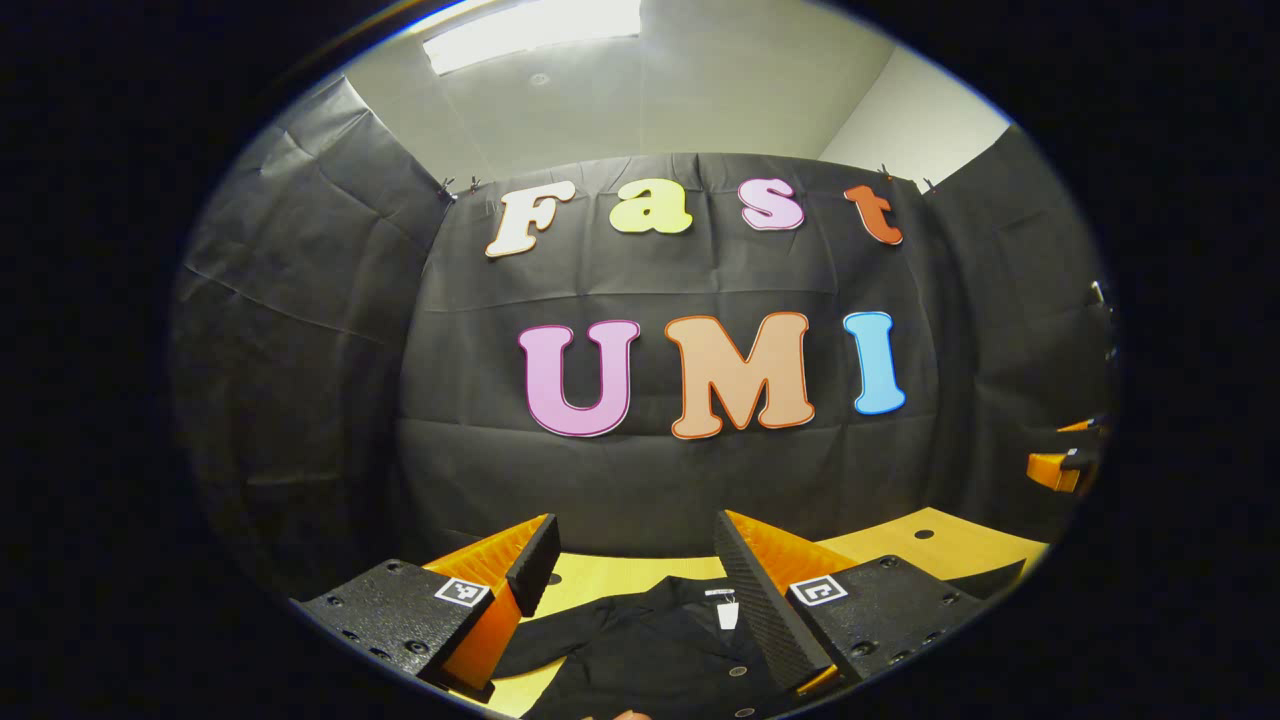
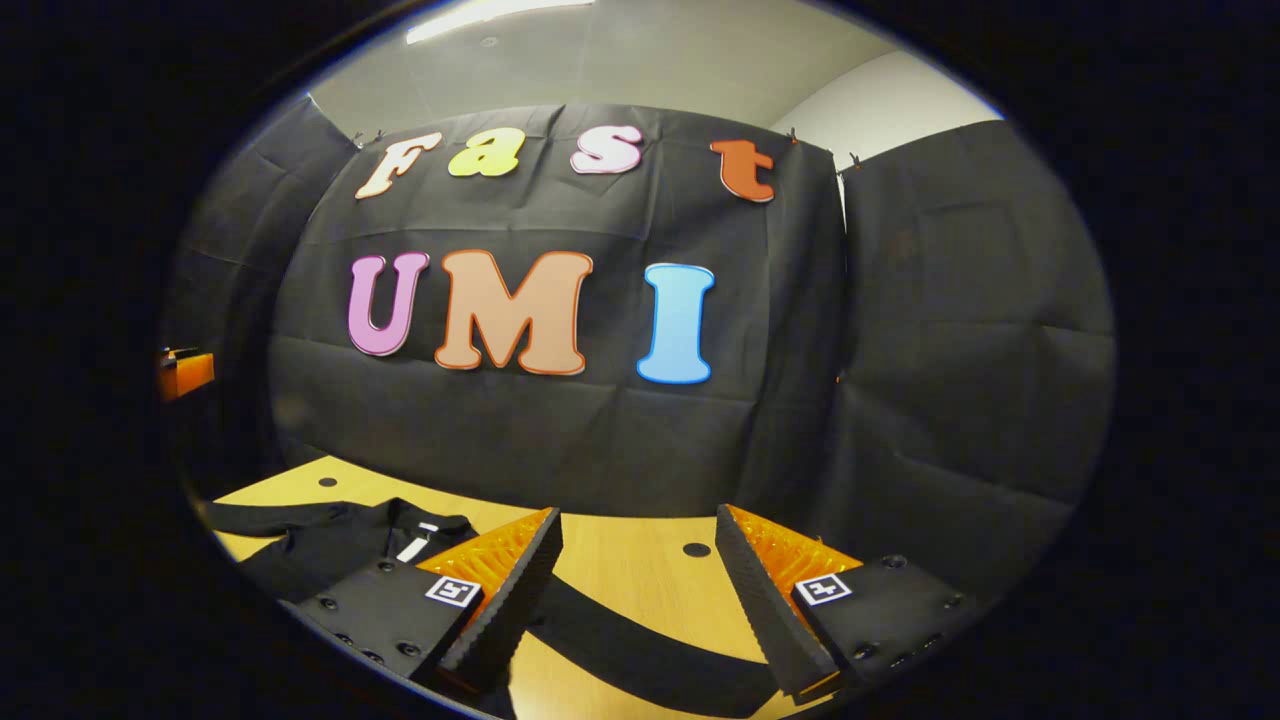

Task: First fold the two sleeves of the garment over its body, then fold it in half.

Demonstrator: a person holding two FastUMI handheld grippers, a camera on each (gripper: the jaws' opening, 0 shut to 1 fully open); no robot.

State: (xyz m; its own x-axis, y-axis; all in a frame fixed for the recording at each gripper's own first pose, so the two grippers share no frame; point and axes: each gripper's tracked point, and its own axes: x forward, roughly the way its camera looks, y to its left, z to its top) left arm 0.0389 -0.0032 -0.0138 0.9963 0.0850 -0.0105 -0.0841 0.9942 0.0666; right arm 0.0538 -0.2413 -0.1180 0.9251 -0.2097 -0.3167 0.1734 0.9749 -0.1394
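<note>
Shirt, dark and buttoned, lies flat on the wooden table at the bottom of the left gripper view, collar toward the far wall. In the right gripper view one sleeve stretches out across the bottom centre, unfolded. The left gripper and right gripper both hang spread wide, grasping nothing. Judging by this, the first sleeve fold is not yet begun; next comes lowering onto a cuff. Bare table beyond the sleeve leaves room.
</note>
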